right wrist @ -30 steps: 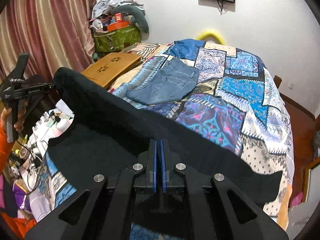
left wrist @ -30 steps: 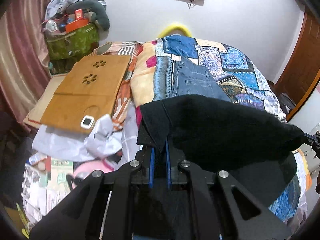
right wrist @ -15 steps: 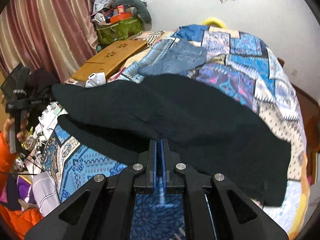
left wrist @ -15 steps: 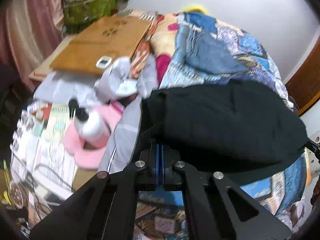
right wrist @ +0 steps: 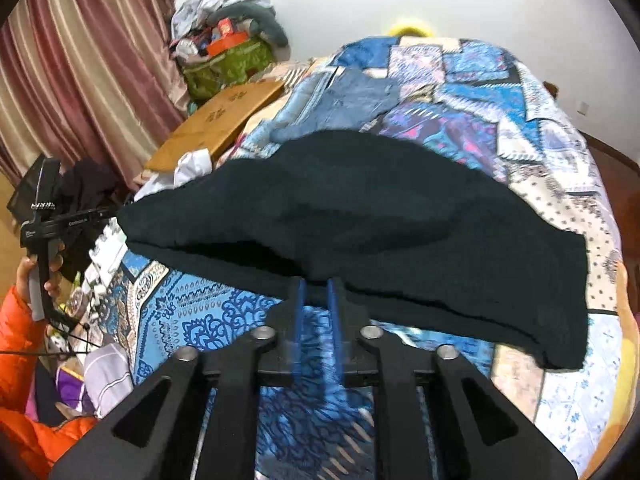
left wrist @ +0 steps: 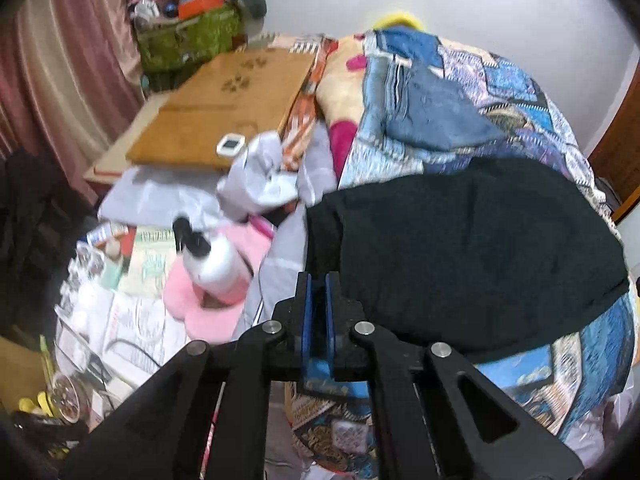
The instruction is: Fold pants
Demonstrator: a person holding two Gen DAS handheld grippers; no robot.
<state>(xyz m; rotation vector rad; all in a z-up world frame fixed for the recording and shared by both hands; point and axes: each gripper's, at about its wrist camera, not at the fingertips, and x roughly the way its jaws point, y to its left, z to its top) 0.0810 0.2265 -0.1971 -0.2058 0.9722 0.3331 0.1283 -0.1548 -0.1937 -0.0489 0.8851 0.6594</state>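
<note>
The black pants (right wrist: pixel 360 232) lay on the patchwork bed (right wrist: pixel 500 92), doubled over, across the near edge and reaching toward the right-hand side. A second earlier both claws had been pressed together on the cloth and held it up in a hanging span between them; half a second earlier it was already coming down over the quilt. Now the left claw (left wrist: pixel 318 284) showed a narrow gap between its blue pads, with nothing in it, and it sat just beside the pants' left corner. The right claw (right wrist: pixel 318 290) was spread as well, wider, its tips at or just under the near hem of the cloth; whether they still touched it could not be told, because that part of the picture was blurred.

So the fold had been laid and let go. Judging by the two layers visible along the near edge, one fold was done, and the garment was still fairly wide, so another fold probably remained. The right end drooped toward the bed's edge and might slip or open if nudged.

A pair of blue jeans (right wrist: pixel 344 100) lay farther up the bed, apart from the pants, and a wooden board (left wrist: pixel 224 108) rested off the left edge.
</note>
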